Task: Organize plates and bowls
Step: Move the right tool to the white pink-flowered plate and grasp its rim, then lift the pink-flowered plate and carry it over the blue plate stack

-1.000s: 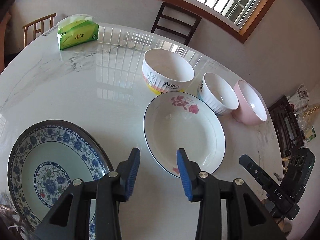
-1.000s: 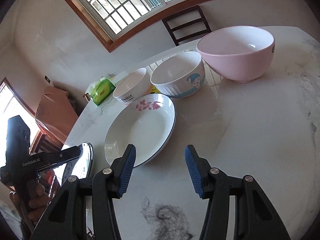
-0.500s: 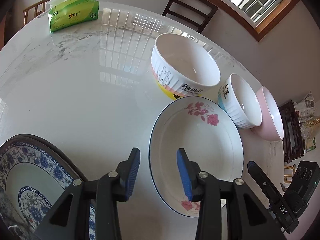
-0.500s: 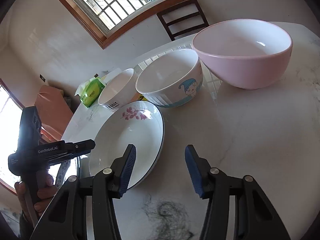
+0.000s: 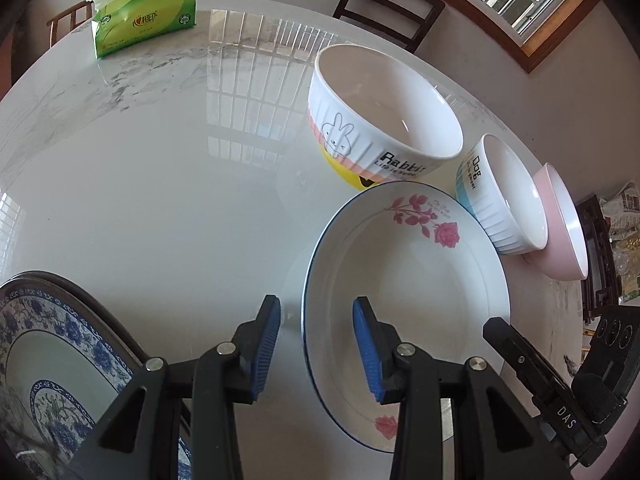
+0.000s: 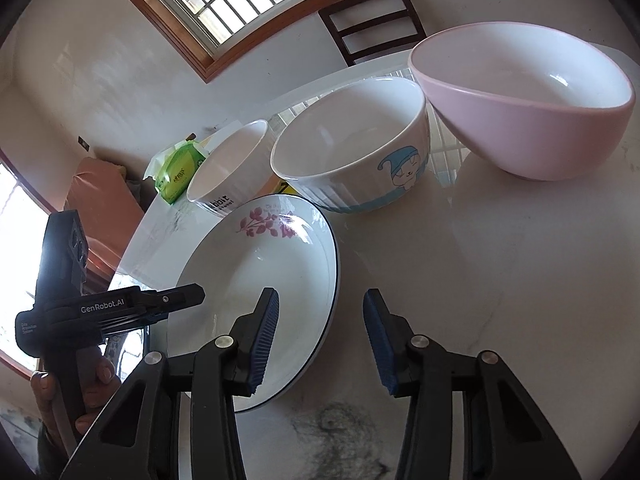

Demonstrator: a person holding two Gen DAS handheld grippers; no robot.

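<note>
So the landmark here is the white round plate with the pink rose print and thin dark rim (image 5: 404,280), sitting flat on the glossy white marble desk (image 5: 160,184). The left gripper (image 5: 316,340) hangs over the plate's left edge with its blue-padded fingers (image 5: 266,344) spread wide, one either side of the rim and gripping nothing. The right gripper (image 6: 320,338) is at the plate's opposite edge, fingers wide too and also empty, one finger over the plate and the other over bare desk. Just behind the plate, apparently touching its far rim, is the white ribbed bowl with the rabbit drawing and "Rabbit" lettering (image 5: 384,120). To the plate's right-rear stands a smaller white ribbed bowl with a blue band and a cartoon dog (image 6: 352,152), right beside the rim, and beyond that a plain pink bowl with a white inside (image 6: 528,108). I can't quite tell if the pink one touches the dog bowl, the fisheye squashes them together. Well to the plate's left, cut off by the frame, is a big round blue-and-white floral plate with a dark rim (image 5: 60,352). Far behind the plate there's a green pack of tissues (image 5: 144,24) on the desk.
</note>
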